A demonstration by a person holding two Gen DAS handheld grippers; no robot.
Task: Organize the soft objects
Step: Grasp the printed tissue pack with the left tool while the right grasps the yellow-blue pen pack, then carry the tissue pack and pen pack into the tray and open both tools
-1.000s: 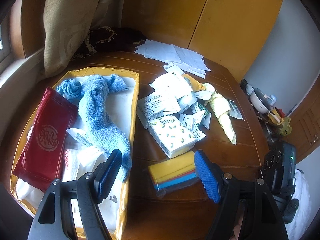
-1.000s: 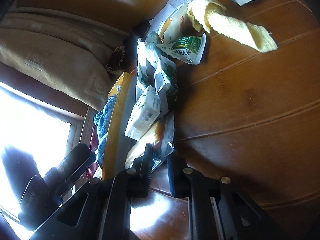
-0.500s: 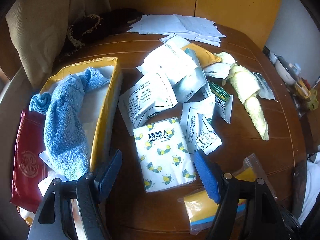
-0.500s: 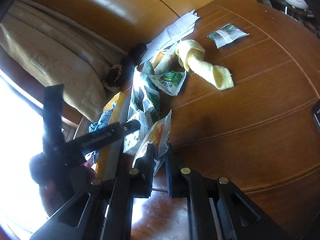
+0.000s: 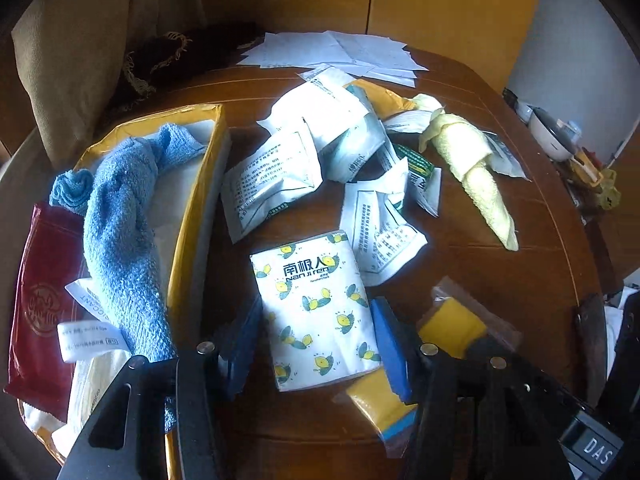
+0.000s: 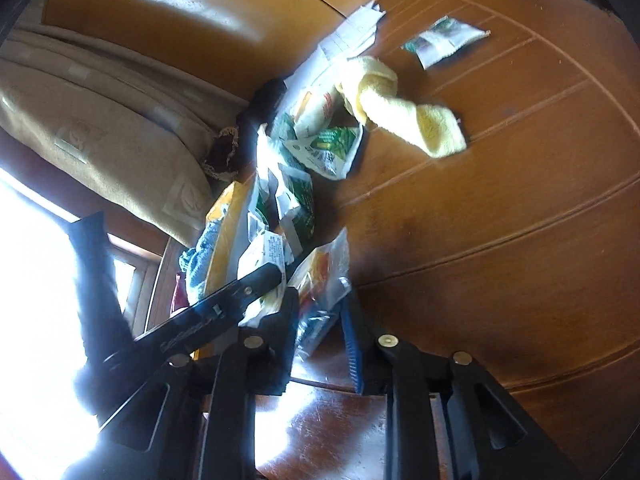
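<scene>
My left claw points steeply down at the brown wooden counter, and its jaws have just been closing in around the white tissue pack printed with yellow lemons. The pack lies flat between my blue pads, which flank its lower half; I cannot tell whether they press on it.

To the left of that claw sits the yellow-walled open box, with a blue terry towel draped along it and a dark red foil pouch at its far-left edge. Ahead of the claw lies a heap of white printed sachets. Further to the right rests a rolled pale-yellow terry cloth.

My right claw has just been opening. Its jaws stand slightly apart around the clear plastic bag of yellow and blue sponges, which lies on the counter between them, the right pad clear of it. Just to the right of my left claw the same bag shows.
</scene>
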